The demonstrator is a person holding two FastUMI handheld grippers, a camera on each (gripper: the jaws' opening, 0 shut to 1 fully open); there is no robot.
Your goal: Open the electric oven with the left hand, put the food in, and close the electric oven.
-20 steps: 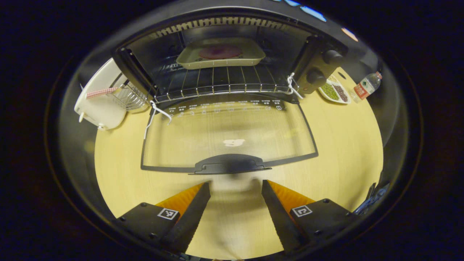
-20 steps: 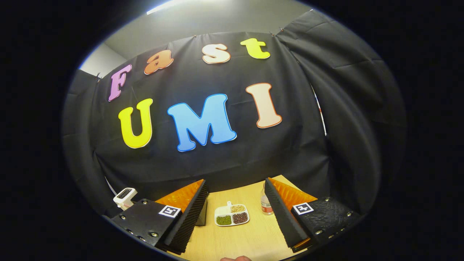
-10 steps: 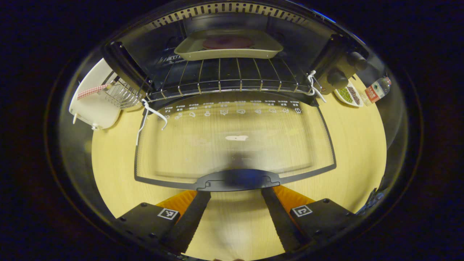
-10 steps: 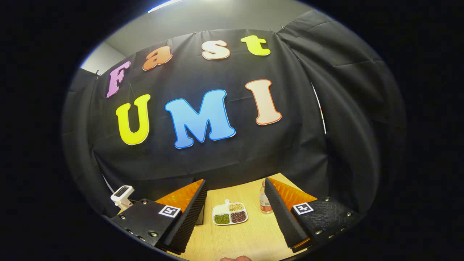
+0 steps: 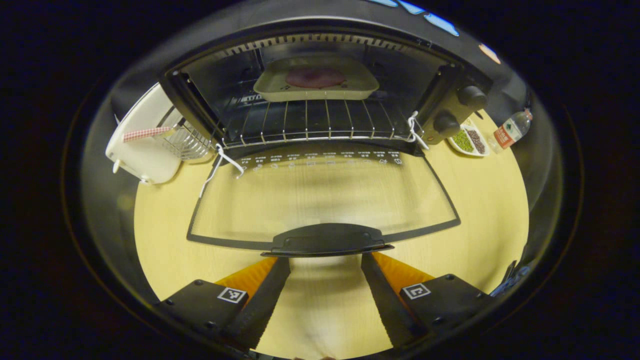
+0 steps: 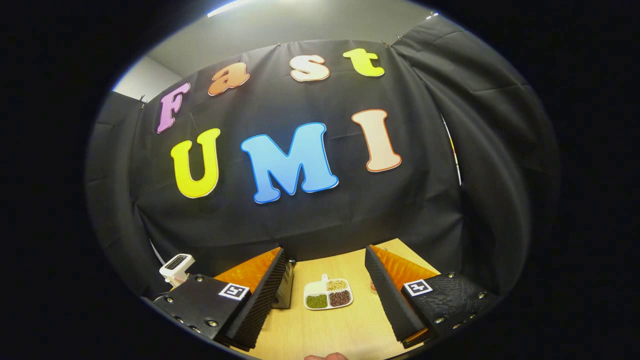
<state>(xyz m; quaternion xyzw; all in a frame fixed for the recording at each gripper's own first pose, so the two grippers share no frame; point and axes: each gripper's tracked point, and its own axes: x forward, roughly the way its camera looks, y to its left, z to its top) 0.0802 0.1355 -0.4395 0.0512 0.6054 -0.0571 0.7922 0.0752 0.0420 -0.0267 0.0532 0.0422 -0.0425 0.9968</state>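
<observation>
Oven [image 5: 320, 85] door [image 5: 320, 195] down, tray [image 5: 316, 84] inside.

Beyond the right gripper's [image 6: 325, 295] fingers, the bottle [image 6: 373, 285] is almost wholly hidden behind the right finger [image 6: 387, 295]. The left finger [image 6: 260, 300] covers most of a dark box [image 6: 285, 285]. Ahead of the left gripper's [image 5: 325, 290] fingers, the food [image 5: 315, 77] on the tray [image 5: 350, 89] is too dim to identify.

divided dish of beans [image 5: 468, 141] beside water bottle [image 5: 509, 130]; white wire-basket appliance [image 5: 146, 145] on wooden table [image 5: 480, 200].
</observation>
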